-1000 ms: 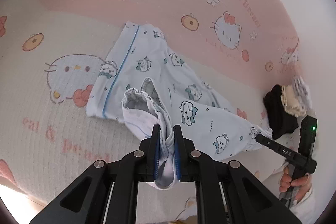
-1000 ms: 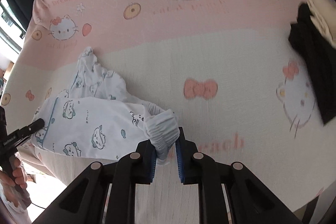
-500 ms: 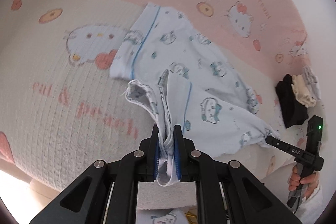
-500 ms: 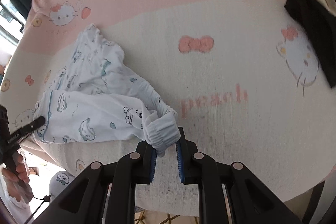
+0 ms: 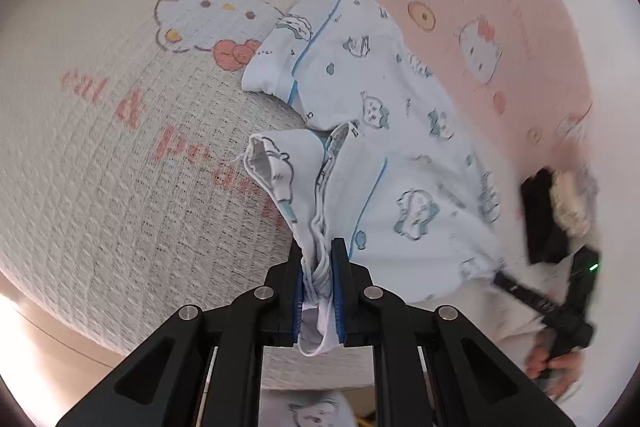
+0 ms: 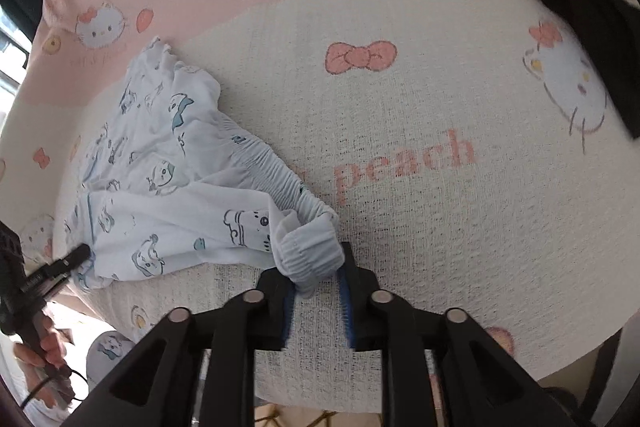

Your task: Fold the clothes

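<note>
A pair of pale blue cotton children's trousers (image 5: 372,131) printed with small cartoon animals and piped in darker blue lies crumpled on a pink-and-cream waffle-weave blanket (image 6: 420,131) with cat and bow prints. The left gripper (image 5: 318,279) has its fingers pinched narrowly on a bunched hem, the cloth spreading ahead of them. The right gripper (image 6: 320,291) is opening; the gathered elastic waistband (image 6: 308,251) rests at its fingertips against the left finger, no longer squeezed. A black folded garment (image 6: 580,11) lies well beyond.
</note>
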Tool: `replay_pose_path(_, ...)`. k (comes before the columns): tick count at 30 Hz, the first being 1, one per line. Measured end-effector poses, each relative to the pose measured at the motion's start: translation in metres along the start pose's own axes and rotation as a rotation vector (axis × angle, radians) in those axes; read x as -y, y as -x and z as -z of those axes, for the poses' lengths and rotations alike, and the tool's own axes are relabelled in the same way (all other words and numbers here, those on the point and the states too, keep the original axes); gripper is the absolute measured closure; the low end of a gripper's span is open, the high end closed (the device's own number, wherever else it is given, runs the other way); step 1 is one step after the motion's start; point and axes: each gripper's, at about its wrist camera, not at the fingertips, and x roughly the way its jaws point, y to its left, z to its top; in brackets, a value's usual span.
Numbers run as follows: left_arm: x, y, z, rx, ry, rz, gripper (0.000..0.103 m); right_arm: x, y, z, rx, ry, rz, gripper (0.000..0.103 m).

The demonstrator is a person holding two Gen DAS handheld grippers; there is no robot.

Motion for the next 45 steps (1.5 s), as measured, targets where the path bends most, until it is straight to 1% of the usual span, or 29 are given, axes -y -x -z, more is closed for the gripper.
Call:
replay_pose_path(2,-0.008,0.009,-0.001,0.026,0.075,0.063,0.088,-0.008,0.003,-0.008,-0.011,0.055,0.054,0.058)
replay_pose_path(3,-0.011,0.014,-0.002,0.045,0.108,0.089,0.082,-0.013,0.006,-0.013,-0.014,0.088,0.082,0.057)
replay_pose_path(4,-0.013,0.019,-0.002,0.068,0.128,0.097,0.076,-0.017,0.01,-0.019,-0.013,0.12,0.097,0.057)
replay_pose_path(5,-0.015,0.023,-0.003,0.091,0.141,0.1,0.061,-0.023,0.013,-0.025,-0.01,0.154,0.103,0.057)
replay_pose_path(6,-0.015,0.027,-0.005,0.111,0.15,0.107,0.052,-0.028,0.017,-0.03,-0.011,0.187,0.107,0.055)
replay_pose_path(7,-0.015,0.03,-0.007,0.125,0.156,0.112,0.05,-0.034,0.019,-0.036,-0.007,0.219,0.118,0.053)
replay_pose_path(8,-0.015,0.03,-0.01,0.121,0.157,0.11,0.05,-0.04,0.021,-0.041,-0.002,0.251,0.133,0.049)
replay_pose_path(9,-0.014,0.03,-0.013,0.118,0.158,0.109,0.05,-0.046,0.023,-0.047,0.003,0.283,0.147,0.047)
replay_pose_path(12,-0.009,0.026,-0.02,0.106,0.137,0.072,0.05,-0.057,0.024,-0.063,0.019,0.35,0.173,0.046)
replay_pose_path(14,-0.005,0.021,-0.026,0.097,0.115,0.049,0.05,-0.057,0.021,-0.071,0.014,0.358,0.178,0.046)
replay_pose_path(16,-0.004,0.019,-0.035,0.082,0.092,0.033,0.05,-0.057,0.017,-0.077,0.001,0.347,0.148,0.046)
replay_pose_path(22,0.01,0.01,-0.067,0.05,0.009,-0.043,0.05,-0.055,0.0,-0.104,-0.035,0.25,0.023,0.046)
replay_pose_path(25,0.022,0.005,-0.081,0.036,-0.062,-0.093,0.05,-0.054,-0.011,-0.112,-0.049,0.233,0.014,0.046)
replay_pose_path(27,0.028,0.0,-0.088,0.027,-0.108,-0.144,0.05,-0.055,-0.019,-0.117,-0.06,0.229,0.014,0.046)
replay_pose_path(29,0.031,-0.008,-0.093,0.0,-0.149,-0.199,0.05,-0.057,-0.029,-0.122,-0.072,0.227,0.008,0.046)
replay_pose_path(33,0.034,-0.023,-0.1,-0.043,-0.22,-0.27,0.05,-0.053,-0.042,-0.133,-0.099,0.186,-0.022,0.046)
replay_pose_path(35,0.032,-0.032,-0.103,-0.073,-0.223,-0.29,0.05,-0.05,-0.048,-0.139,-0.112,0.152,-0.048,0.046)
replay_pose_path(39,0.022,-0.045,-0.109,-0.109,-0.189,-0.309,0.05,-0.05,-0.055,-0.147,-0.114,0.109,-0.104,0.046)
replay_pose_path(43,0.012,-0.052,-0.109,-0.122,-0.162,-0.322,0.05,-0.054,-0.06,-0.147,-0.117,0.093,-0.146,0.046)
replay_pose_path(45,0.011,-0.051,-0.109,-0.116,-0.167,-0.317,0.05,-0.057,-0.062,-0.145,-0.12,0.094,-0.146,0.046)
